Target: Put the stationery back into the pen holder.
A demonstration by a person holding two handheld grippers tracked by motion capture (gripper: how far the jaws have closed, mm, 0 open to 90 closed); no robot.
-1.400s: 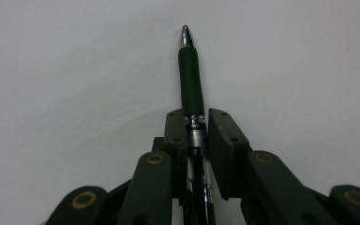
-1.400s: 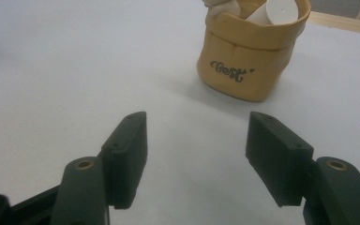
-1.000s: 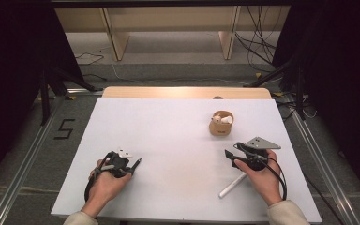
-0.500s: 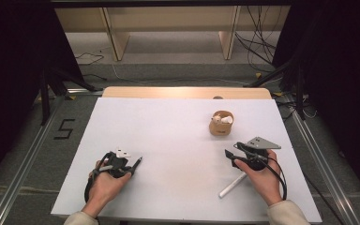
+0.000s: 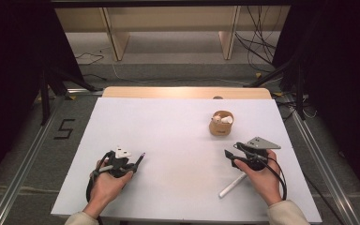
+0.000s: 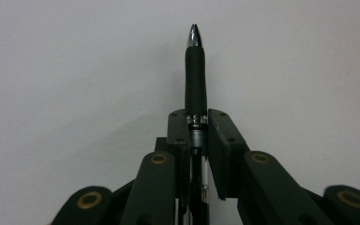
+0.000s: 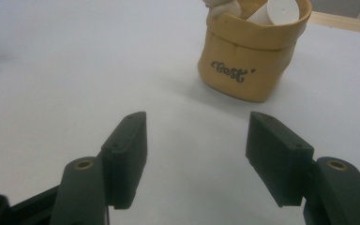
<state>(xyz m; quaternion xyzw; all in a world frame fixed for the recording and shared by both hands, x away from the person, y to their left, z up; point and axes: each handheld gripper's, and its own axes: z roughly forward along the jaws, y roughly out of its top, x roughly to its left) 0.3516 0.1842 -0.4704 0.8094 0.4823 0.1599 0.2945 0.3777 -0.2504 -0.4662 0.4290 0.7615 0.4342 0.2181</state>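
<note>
High view: white desk (image 5: 168, 126) has lots of bare room in the middle and along the far edge. Left gripper (image 5: 138, 161) sits near the front-left corner, hand wrapped round it, wrist low, a dark pen (image 5: 140, 161) sticking out twd the desk centre. Right gripper (image 5: 228, 156) is near the front-right, w/ hand behind it, grey plate on top. A white stick (image 5: 232, 185) lies by that hand, near the front edge. Tan pouch (image 5: 221, 124) stands upright beyond the right gripper, twd the far-right corner, apart from both.

Left gripper view: jaws clamped tight on the pen (image 6: 195, 79), black grip and silver tip pointing away over bare white desk. No writing legible.

Right gripper view: jaws stand wide apart, nothing btwn them, pads (image 7: 126, 154) just over the desk. Pouch (image 7: 248, 61) ahead, right of centre, dark script on it, can't read it for sure; white items inside.
</note>
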